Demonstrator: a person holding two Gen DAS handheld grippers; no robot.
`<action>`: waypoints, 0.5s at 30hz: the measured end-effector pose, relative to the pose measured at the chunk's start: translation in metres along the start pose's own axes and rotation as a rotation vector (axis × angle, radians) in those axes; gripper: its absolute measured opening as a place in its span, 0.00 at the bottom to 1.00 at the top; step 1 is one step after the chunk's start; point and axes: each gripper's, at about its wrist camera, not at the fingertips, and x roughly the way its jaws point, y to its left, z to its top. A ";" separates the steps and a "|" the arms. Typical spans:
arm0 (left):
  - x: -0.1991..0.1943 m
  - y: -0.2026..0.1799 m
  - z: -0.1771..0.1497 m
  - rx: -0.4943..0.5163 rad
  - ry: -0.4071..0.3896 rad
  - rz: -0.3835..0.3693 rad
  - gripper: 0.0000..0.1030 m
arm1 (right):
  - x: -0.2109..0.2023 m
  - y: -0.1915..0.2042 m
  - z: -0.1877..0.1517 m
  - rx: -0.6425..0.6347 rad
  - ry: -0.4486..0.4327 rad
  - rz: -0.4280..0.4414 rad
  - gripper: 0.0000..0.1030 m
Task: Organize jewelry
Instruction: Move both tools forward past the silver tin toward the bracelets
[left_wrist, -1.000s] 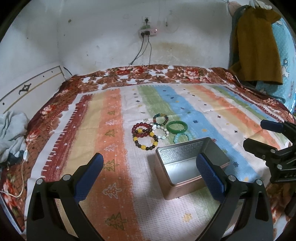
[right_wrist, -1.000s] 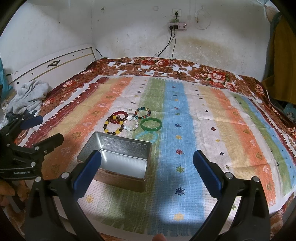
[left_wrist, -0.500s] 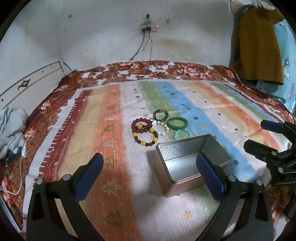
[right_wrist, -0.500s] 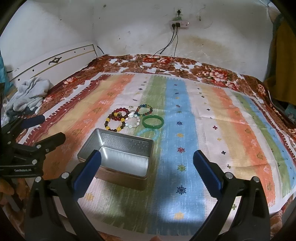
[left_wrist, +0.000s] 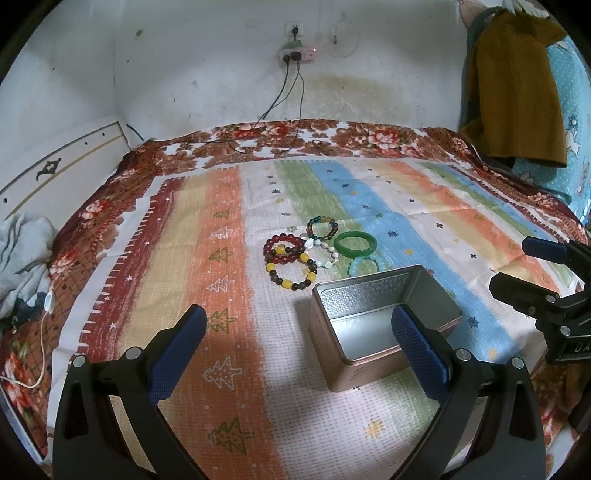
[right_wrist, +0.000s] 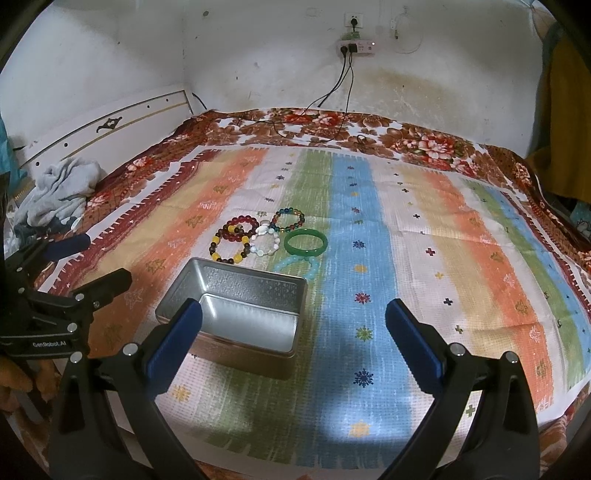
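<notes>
We hold the left tool (left_wrist: 295, 343) and the right tool (right_wrist: 293, 334) above the bed, both spread wide and pinching nothing. The bracelets (right_wrist: 266, 240) lie in a tight cluster on the striped blanket (right_wrist: 461, 258), just beyond the open tin (right_wrist: 236, 314), which looks empty. To start well, we judge it best to take the green bangle (right_wrist: 306, 242) first, since it sits at the cluster's edge, pinching its rim so the neighbouring beads do not drag along. The pale blue bracelet (left_wrist: 364, 264) is partly hidden behind the tin's far wall, and where the beaded strands overlap is hard to make out.
</notes>
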 end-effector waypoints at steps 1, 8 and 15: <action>0.000 0.000 0.000 -0.001 0.003 -0.001 0.95 | 0.000 0.000 0.000 0.001 -0.001 0.001 0.95; 0.007 0.004 0.001 -0.007 0.017 0.000 0.95 | 0.009 0.000 0.004 -0.007 0.022 0.005 0.95; 0.027 0.005 0.022 0.006 0.040 0.008 0.95 | 0.027 -0.005 0.015 -0.003 0.070 -0.007 0.95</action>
